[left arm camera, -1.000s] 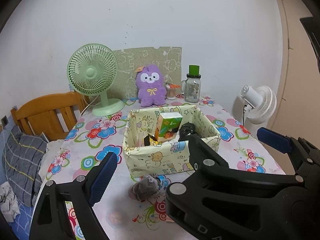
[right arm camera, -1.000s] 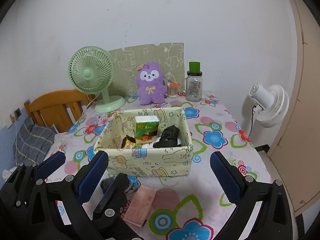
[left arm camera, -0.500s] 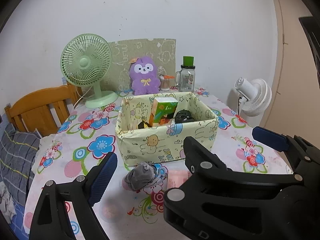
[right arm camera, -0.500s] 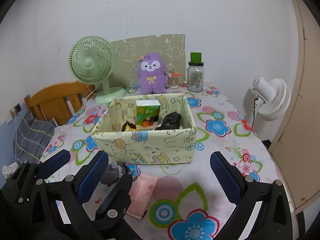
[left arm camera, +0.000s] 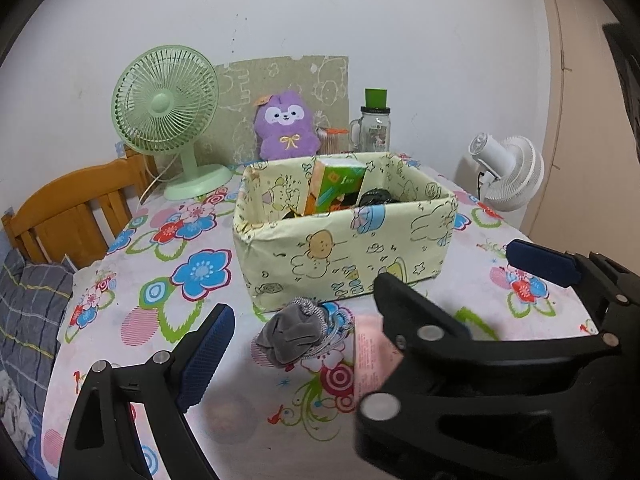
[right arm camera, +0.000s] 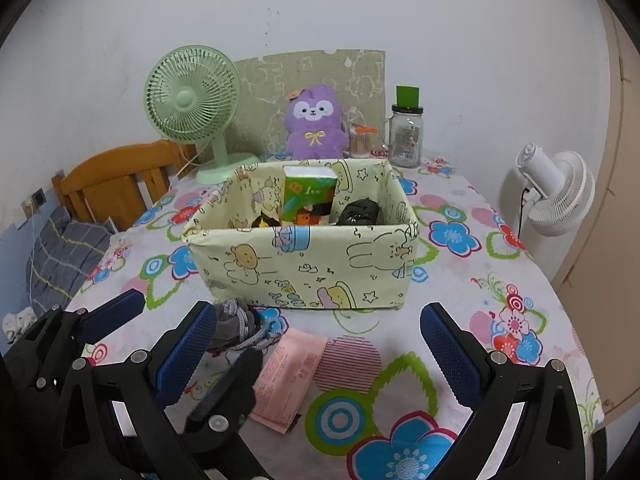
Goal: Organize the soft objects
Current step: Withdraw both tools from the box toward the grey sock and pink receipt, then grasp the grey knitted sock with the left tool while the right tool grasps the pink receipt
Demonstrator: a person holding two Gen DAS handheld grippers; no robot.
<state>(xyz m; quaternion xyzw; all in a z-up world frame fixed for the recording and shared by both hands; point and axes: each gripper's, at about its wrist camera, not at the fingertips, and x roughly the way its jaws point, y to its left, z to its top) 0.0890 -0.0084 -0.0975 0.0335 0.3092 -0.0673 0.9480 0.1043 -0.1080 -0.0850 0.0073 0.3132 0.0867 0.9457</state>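
Low over the flowered table [right arm camera: 452, 236], the right gripper [right arm camera: 320, 344] and left gripper [left arm camera: 360, 300] both hang spread wide, holding nothing. Between their fingers lie a grey scrunchie [left arm camera: 290, 330] and pink packet [right arm camera: 290, 374], just before the yellow fabric box [right arm camera: 304, 256].

Bench with a flowered cloth and what lies on it

The bench [right arm camera: 460, 280] carries a pale yellow box [right arm camera: 304, 268] near its middle. Just in front of the box lie a grey scrunchie [left arm camera: 292, 332] and, beside it on the right, a flat pink packet [right arm camera: 292, 372]; whether the two touch is unclear. Along the far edge by the wall stand a green fan [right arm camera: 196, 108], a purple plush [right arm camera: 316, 124], a small cup of sticks [right arm camera: 362, 142] and a glass jar [right arm camera: 406, 136] with a green cap.
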